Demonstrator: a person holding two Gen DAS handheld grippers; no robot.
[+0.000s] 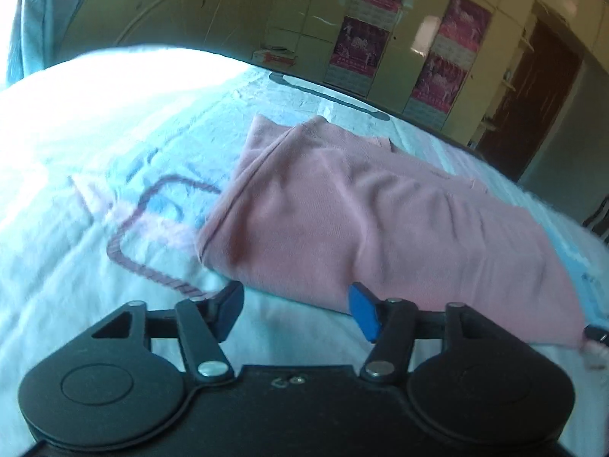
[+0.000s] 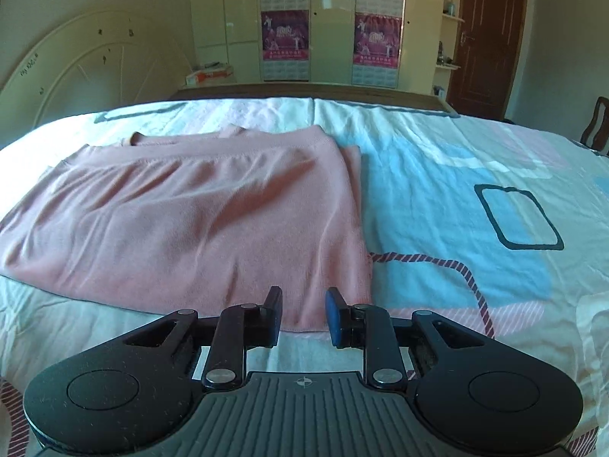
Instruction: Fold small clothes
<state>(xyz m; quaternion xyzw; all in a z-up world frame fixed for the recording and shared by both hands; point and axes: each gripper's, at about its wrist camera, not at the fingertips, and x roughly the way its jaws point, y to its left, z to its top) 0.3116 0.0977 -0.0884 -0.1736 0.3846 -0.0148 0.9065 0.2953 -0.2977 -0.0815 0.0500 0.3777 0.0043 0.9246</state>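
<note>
Pink garment (image 2: 198,209) flat on bed sheet (image 2: 437,198), folded at least once, further folds seemingly pending. Left tongs (image 1: 295,310) and right tongs (image 2: 302,316) parted, empty, at near hem.

1. The left gripper (image 1: 295,310) angles downward, its jaws parted with nothing between the blue-faced pads (image 1: 363,312).
2. The right gripper (image 2: 302,316) also angles downward, jaws narrowly parted, gripping nothing.
</note>
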